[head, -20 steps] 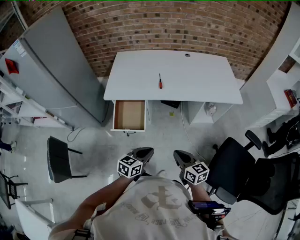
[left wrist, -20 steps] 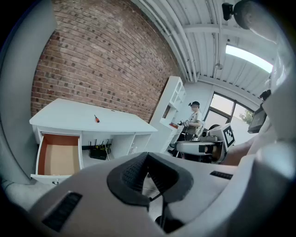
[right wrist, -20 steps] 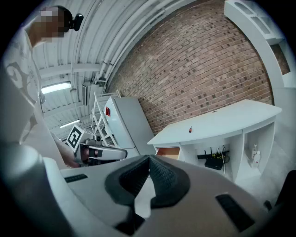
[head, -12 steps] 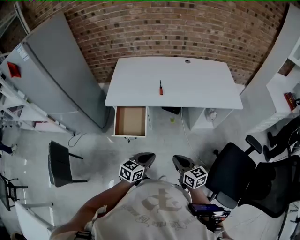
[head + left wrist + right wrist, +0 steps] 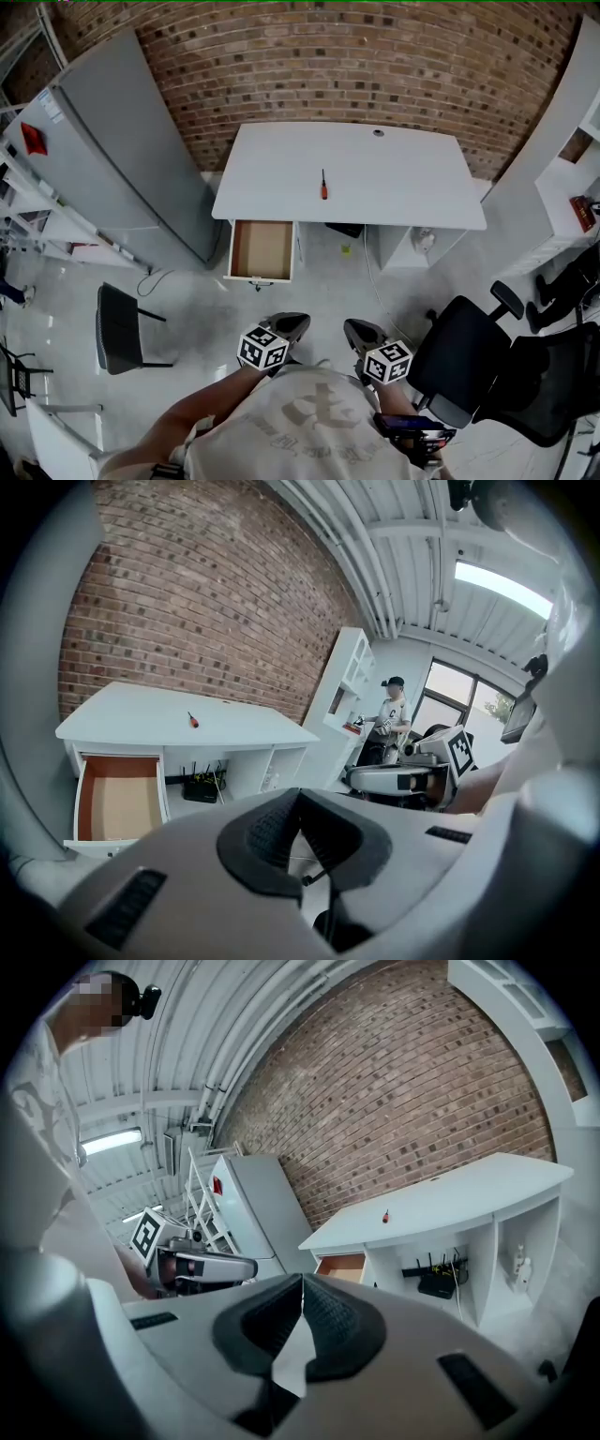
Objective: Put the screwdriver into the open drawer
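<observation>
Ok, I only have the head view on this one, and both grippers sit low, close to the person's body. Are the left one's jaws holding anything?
Observer: No. The left gripper view shows the left gripper with its jaws together and nothing between them.
Operator: And the right one?
Observer: The right gripper is shut and empty too, as its own view shows.
Operator: Anyone else in the room?
Observer: Yes. The left gripper view shows a person standing beside the white shelves, off to the side of the desk.
</observation>
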Demonstrator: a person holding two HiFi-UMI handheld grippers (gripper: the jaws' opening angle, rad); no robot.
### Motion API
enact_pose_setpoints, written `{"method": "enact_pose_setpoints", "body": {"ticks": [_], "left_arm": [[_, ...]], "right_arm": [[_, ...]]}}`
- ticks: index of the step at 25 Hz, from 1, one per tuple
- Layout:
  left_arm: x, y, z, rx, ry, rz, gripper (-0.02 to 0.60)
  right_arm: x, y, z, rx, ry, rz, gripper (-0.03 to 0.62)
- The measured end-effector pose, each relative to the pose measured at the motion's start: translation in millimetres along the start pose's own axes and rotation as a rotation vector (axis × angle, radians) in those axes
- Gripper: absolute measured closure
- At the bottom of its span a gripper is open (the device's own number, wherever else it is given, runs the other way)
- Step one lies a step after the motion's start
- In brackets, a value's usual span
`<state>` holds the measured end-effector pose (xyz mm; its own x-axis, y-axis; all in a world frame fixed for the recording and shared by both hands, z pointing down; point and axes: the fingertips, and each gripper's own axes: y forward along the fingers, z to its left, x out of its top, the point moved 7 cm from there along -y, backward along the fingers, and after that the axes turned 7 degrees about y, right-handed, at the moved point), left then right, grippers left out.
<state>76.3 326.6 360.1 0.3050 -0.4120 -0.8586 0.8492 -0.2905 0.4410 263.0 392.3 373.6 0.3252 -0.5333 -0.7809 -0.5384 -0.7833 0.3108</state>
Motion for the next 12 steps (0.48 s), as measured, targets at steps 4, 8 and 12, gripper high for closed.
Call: {"method": "enact_pose_setpoints", "body": {"ticks": [4, 8, 12], "left_arm": [[-0.2, -0.9, -0.6, 0.01, -0.008, 0.005, 0.561], [-1.9, -8.7, 3.2, 0.041, -0.041, -0.002, 0.561], [-10.6, -19.0, 12.5, 0.078, -0.072, 0.01, 0.561]], "right_arm": [[-2.0, 2.2, -0.9, 0.013, 0.011, 0.012, 0.571], [-3.1, 10.6, -0.9, 0.034, 0.021, 0.039, 0.571], [-4.8, 23.1, -0.3, 0.055, 0.028, 0.066, 0.571]]}}
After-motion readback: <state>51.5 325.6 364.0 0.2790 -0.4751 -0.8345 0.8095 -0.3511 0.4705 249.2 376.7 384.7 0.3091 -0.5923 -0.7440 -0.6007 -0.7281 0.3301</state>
